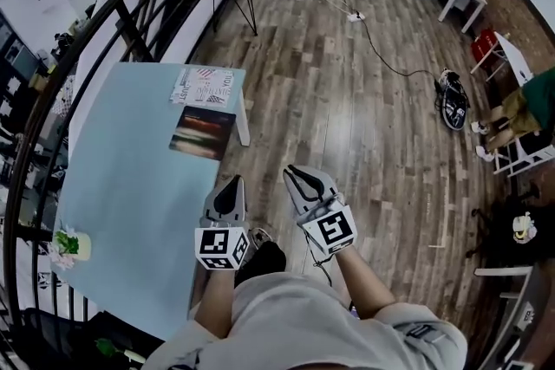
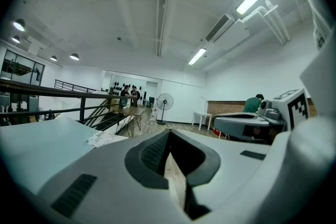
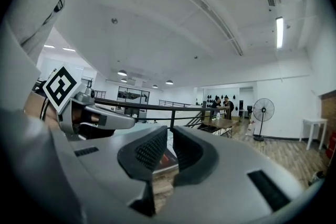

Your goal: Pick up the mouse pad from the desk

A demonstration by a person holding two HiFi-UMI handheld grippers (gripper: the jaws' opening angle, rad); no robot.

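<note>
One mouse pad (image 1: 202, 133) and one sheet (image 1: 205, 87) lie on one counter (image 1: 121, 186), left. Lower centre: left gripper (image 1: 236, 180) clenched empty, right gripper (image 1: 293, 173) slightly released.

There's the mouse pad (image 1: 202, 133), a dark rectangle with blurred red and pale streaks across its face, lying flat on the pale blue worktop (image 1: 130, 186). It sits close to the worktop's right edge, toward the far end, its far side just beside a white patterned sheet (image 1: 205, 87).
</note>
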